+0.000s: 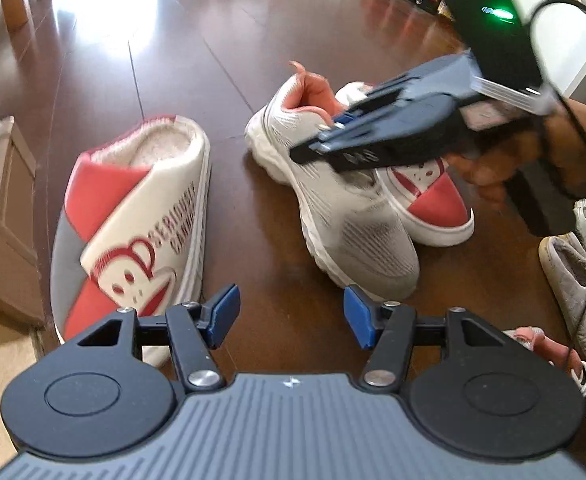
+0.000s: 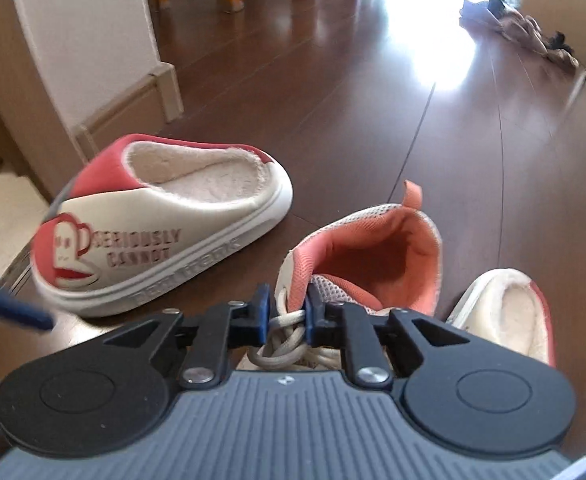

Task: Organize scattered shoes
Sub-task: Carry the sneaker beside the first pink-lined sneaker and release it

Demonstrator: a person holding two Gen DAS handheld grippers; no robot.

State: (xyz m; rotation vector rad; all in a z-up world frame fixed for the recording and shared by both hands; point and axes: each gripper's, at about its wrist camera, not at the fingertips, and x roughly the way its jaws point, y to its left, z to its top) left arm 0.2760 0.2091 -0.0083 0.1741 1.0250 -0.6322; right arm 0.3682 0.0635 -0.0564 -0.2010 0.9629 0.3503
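- Left gripper [image 1: 291,316]: I hold it above the floor [image 1: 197,64] with its jaws spread and nothing between them.
- Right gripper [image 2: 287,316]: its jaws pinch the sneaker [image 2: 365,256] at the tongue and laces, by the opening.
- Sneaker — white mesh, coral lining — lies on the dark wooden floor between two slippers.
- Left slipper [image 2: 161,224], white and red with a monkey print, rests near the wall [image 2: 85,32]; the second slipper [image 2: 505,316] lies just beside the sneaker.

Sneaker [image 1: 333,200] on floor [image 1: 233,60], one slipper [image 1: 133,216] left, another slipper [image 1: 433,204] touching its right.
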